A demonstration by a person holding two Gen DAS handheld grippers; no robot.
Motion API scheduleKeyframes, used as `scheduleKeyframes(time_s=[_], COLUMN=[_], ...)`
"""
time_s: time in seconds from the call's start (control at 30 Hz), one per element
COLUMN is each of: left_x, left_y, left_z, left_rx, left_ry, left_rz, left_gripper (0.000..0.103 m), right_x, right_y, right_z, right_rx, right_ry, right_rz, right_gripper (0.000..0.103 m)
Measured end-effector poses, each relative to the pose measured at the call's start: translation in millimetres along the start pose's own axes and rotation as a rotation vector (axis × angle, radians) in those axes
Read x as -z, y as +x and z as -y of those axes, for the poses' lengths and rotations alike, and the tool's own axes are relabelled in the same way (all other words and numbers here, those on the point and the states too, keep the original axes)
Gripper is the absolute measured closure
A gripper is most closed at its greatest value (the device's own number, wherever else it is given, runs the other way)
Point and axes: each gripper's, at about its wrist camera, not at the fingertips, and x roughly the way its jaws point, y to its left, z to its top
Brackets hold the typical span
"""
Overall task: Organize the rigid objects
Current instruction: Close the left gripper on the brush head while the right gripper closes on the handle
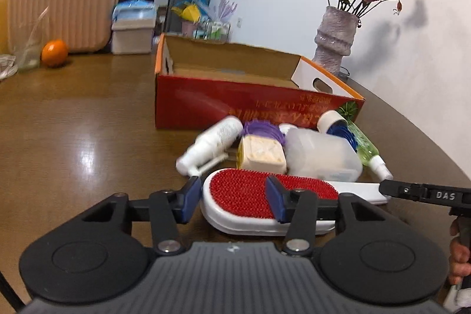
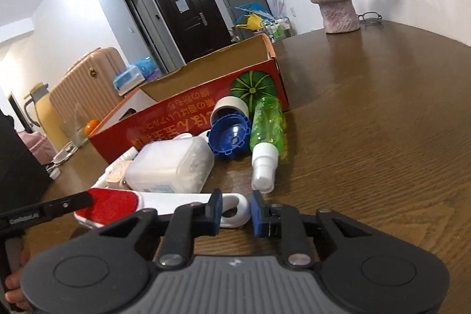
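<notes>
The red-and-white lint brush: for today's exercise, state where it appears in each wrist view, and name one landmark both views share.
Left wrist: lint brush lies low centre, its red head between the left gripper fingers.
Right wrist: lint brush lies lower left, its white handle end between the right gripper fingers.
Shared landmark: the red cardboard box behind it.

Left gripper (image 1: 232,200) astride lint brush (image 1: 250,196)
</notes>
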Motion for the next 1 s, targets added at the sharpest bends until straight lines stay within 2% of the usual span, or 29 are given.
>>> scheduleKeyframes(time_s=[0.1, 0.23, 0.4, 0.63, 0.8, 0.9, 1.0], left_x=[11.3, 32.6, 50.7, 48.3, 28.3, 2.9, -36.8], left_y=[-19.1, -56.2, -105.0, -156.9, -159.8, -148.4, -125.0], left_z=[3.4, 10.2, 25.3, 45.9, 50.1, 46.7, 40.8], left_rx=[-0.001, 0.007, 0.006, 0.006, -0.001, 0.010, 0.014], left_ry=[-0.034, -0.061, -0.046, -0.006, 0.008, -0.003, -0.008], left_rz=[-0.021, 0.013, 0.098, 0.227, 0.274, 0.285, 0.304], left_gripper=[0.055, 0.055, 0.055, 0.055, 0.055, 0.055, 0.055], right_x=[7.0, 26.7, 43.0, 41.6, 23.9, -3.0, -42.2], right_y=[-12.3, -39.4, -77.2, -134.8, -145.4, -138.1, -118.9], right_z=[-5.3, -9.9, -19.7, -41.7, -49.5, -54.1, -58.5], right_rx=[0.006, -0.009, -0.022, -0.046, -0.051, -0.047, -0.044], right_ry=[-0.019, -0.016, -0.015, -0.063, -0.092, -0.126, -0.154], right_rz=[0.003, 0.017, 0.071, 0.200, 0.239, 0.264, 0.282], right_gripper=[0.083, 0.083, 0.083, 0.083, 0.083, 0.083, 0.083])
